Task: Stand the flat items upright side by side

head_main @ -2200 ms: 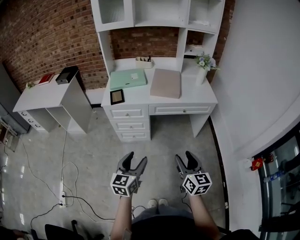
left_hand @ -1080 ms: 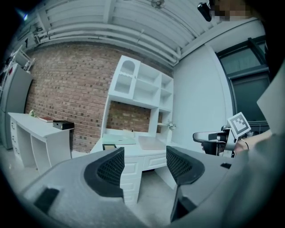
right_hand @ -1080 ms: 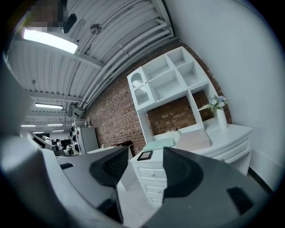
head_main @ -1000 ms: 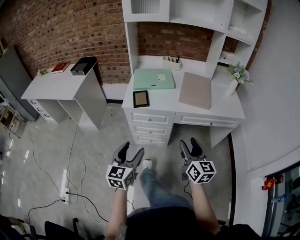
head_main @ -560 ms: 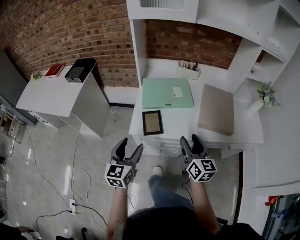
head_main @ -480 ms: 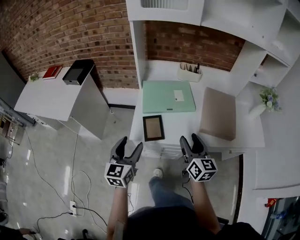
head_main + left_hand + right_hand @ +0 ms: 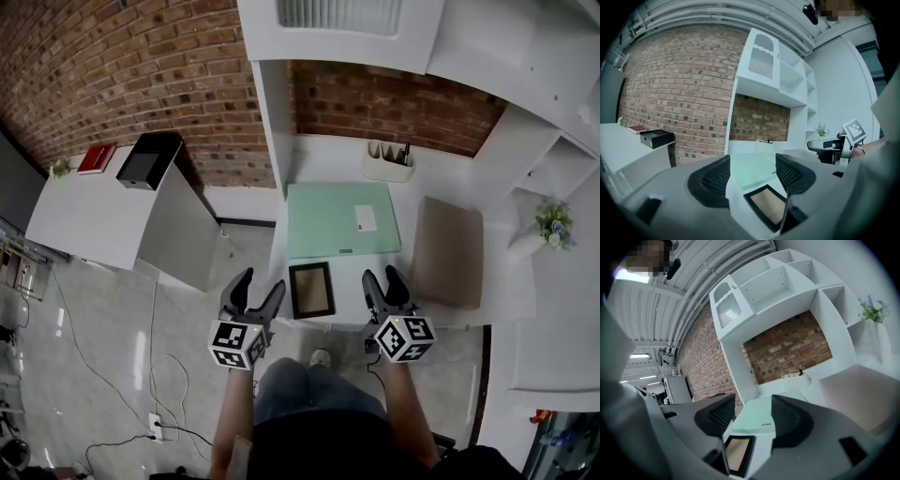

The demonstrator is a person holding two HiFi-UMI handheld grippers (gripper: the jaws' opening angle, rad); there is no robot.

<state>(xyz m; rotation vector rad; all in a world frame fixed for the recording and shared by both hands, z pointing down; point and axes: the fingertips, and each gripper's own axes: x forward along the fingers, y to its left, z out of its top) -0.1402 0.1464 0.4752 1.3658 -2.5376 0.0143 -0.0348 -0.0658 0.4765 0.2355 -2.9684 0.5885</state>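
Left gripper (image 7: 262, 281) and right gripper (image 7: 382, 277), jaws open and empty, hover at the front edge of the desk (image 7: 323, 159), where picture frame (image 7: 311, 290), green folder (image 7: 339, 220) and beige board (image 7: 451, 251) lie flat; a nudge could push the frame off.

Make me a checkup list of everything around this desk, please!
Surface: white desk, mostly bare.
Job's things: green folder, tan folder and picture frame, all lying flat.
Clutter: pen holder at back; flower vase at right.
Tools: left tool and right tool open, empty, near the desk's front edge.
Cables: cords on the floor, left.
Surroundings: brick wall; white side table with black box and red book.
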